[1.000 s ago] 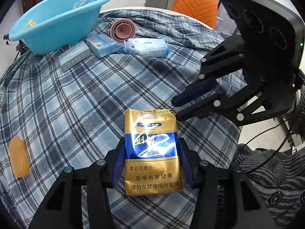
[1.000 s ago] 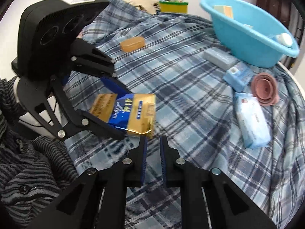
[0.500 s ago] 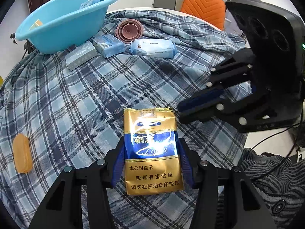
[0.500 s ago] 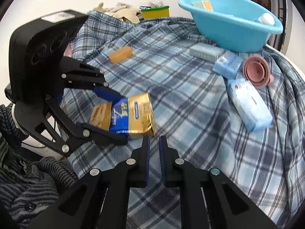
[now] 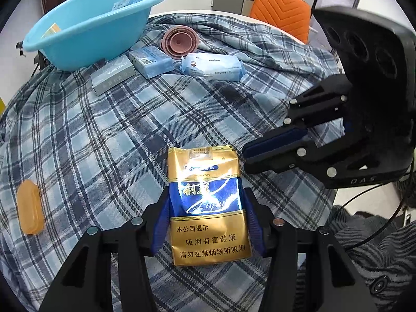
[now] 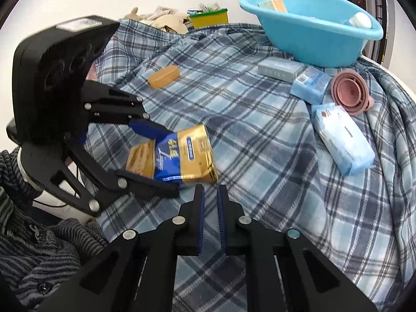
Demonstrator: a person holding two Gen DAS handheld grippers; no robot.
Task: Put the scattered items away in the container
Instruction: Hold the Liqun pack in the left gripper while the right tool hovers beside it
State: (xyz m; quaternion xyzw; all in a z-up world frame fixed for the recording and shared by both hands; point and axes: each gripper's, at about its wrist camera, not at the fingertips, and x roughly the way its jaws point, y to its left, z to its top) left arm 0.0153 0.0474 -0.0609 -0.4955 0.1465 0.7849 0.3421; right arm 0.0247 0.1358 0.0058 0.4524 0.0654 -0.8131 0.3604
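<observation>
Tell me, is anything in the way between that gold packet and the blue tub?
Partly: a grey box and a light blue box lie on the cloth before the blue tub. Carried above them, the gold packet in the left tool meets nothing visible.

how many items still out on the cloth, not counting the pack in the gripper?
5: orange soap bar alone at the edge; grey box, blue box, pink funnel and wipes pack by the basin.

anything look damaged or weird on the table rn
The gold and blue pack clamped in the left gripper looks crumpled along its top edge. The plaid cloth is bunched into folds near the funnel.
</observation>
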